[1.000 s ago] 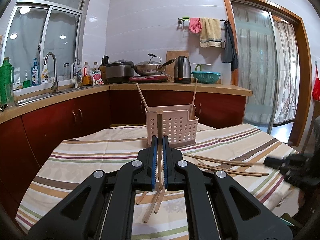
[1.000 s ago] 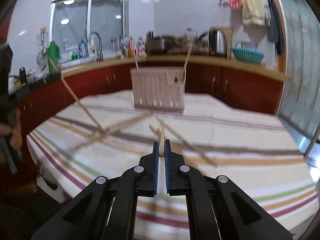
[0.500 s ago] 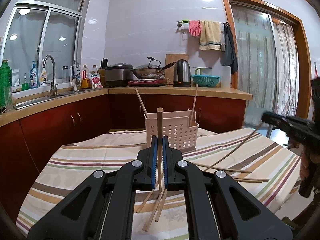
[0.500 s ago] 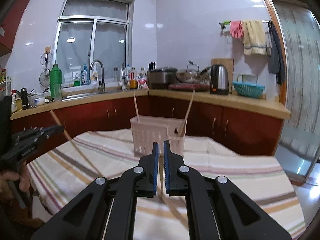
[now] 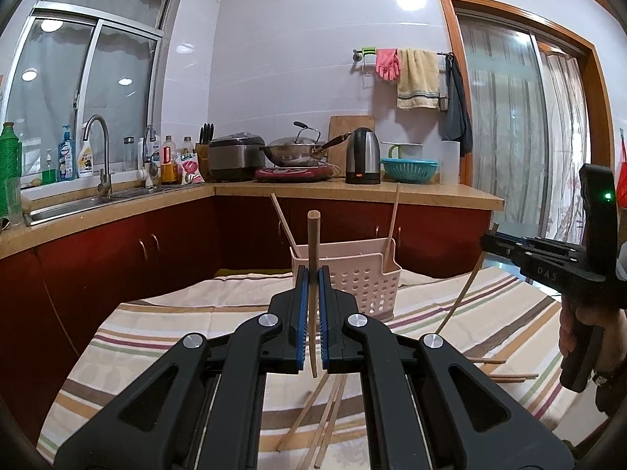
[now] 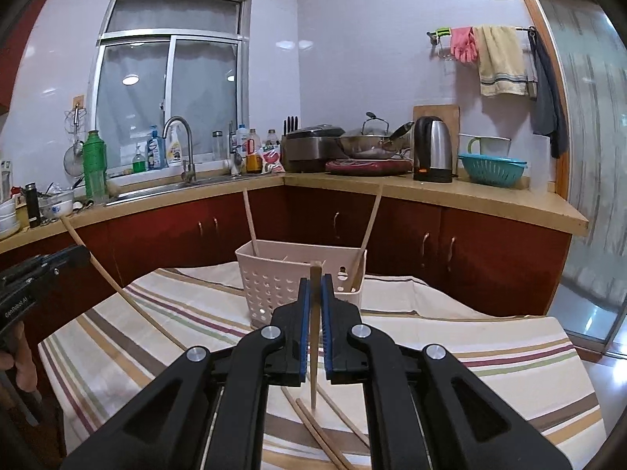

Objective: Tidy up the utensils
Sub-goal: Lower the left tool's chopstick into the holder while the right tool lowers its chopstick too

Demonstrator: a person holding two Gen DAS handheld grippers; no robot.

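Both chopsticks now lifted off the surface: left tool (image 5: 309, 274) clamps one chopstick (image 5: 313, 243), right tool (image 6: 315, 284) clamps another (image 6: 314, 313). Basket (image 6: 274, 286) sits just ahead, mid-surface. Insertion next; several remain loose.

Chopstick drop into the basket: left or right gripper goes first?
Probably left. Both the left gripper and the right gripper are shut on a chopstick with the basket ahead. In the left view the basket looms slightly larger and nearer; the margin is small.
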